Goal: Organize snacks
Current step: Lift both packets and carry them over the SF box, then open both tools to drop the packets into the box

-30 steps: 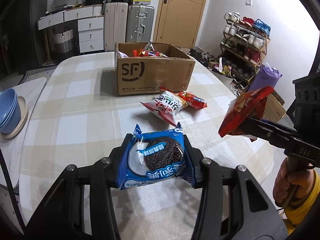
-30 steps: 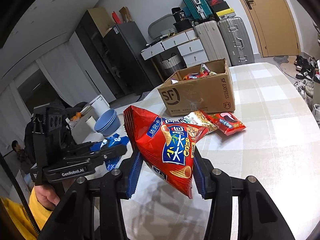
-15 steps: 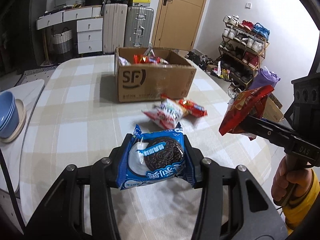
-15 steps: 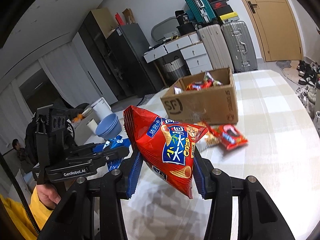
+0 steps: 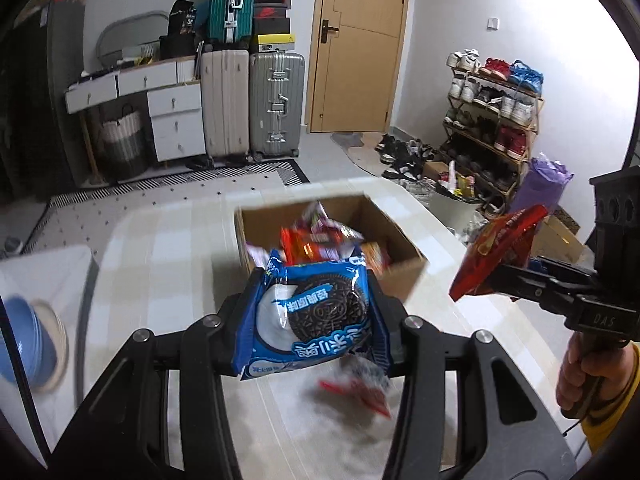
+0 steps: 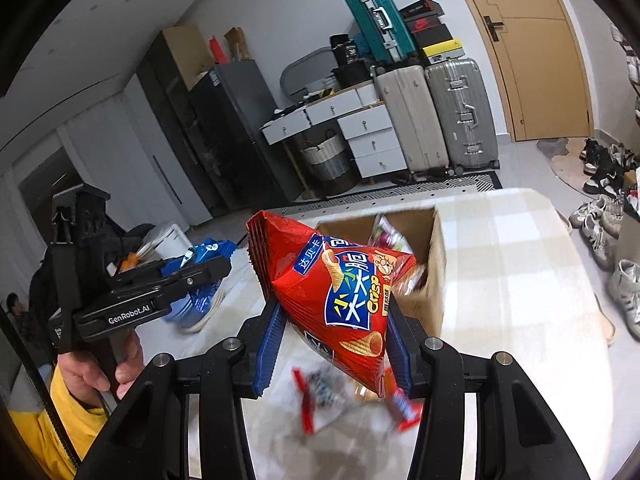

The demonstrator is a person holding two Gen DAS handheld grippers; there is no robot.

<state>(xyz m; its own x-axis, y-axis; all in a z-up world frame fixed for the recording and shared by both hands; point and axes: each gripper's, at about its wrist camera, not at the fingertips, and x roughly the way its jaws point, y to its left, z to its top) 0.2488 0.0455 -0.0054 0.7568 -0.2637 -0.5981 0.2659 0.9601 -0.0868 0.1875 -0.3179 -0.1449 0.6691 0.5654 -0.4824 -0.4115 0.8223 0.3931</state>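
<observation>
Blue cookie packet (image 5: 316, 312) pinched in left tool (image 5: 314, 320), red crisp bag (image 6: 344, 300) pinched in right tool (image 6: 334, 344), both raised over checked tabletop (image 5: 160, 248) toward open cardboard box (image 5: 404, 276), presumably for dropping in.

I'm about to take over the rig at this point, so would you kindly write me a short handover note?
Left gripper: shut on the blue cookie pack, held above the table.
Right gripper: shut on the red crisp bag, also in the air.
Cardboard box: open, just ahead of both grippers, several snacks already inside.
Left to do: drop both packs into the box, then collect the loose packets lying on the table below the grippers; blur hides how many.
</observation>
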